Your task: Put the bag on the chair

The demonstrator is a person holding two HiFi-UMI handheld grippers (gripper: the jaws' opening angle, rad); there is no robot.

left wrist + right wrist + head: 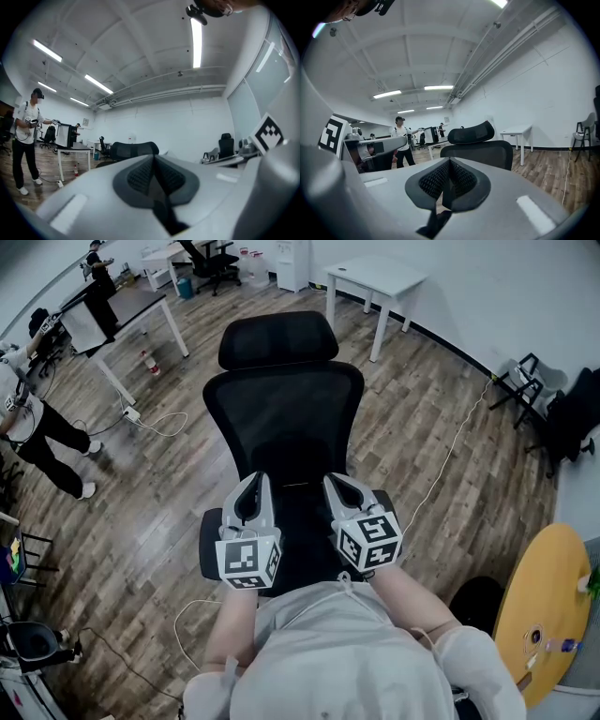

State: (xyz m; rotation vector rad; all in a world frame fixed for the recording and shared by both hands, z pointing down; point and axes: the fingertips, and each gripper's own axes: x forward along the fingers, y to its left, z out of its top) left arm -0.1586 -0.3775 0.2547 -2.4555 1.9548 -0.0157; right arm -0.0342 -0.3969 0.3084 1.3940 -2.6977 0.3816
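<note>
A black mesh office chair (pixel 284 418) with a headrest (pixel 277 338) stands on the wood floor right in front of me. I hold both grippers side by side over its seat (pixel 305 531), pointing at the backrest. The left gripper (pixel 254 482) is shut with nothing between its pads, and so is the right gripper (pixel 337 484). In the left gripper view the shut jaws meet at the left gripper (pixel 153 164), with the headrest (pixel 133 150) beyond. In the right gripper view the right gripper (pixel 449 165) is shut below the chair (pixel 480 151). No bag shows in any view.
A white table (pixel 377 277) stands behind the chair and a desk (pixel 127 307) at the back left. A person (pixel 33 432) walks at the left. Cables (pixel 159 423) lie on the floor. A round yellow table (pixel 548 606) is at my right, and a black folding chair (pixel 525 381) by the wall.
</note>
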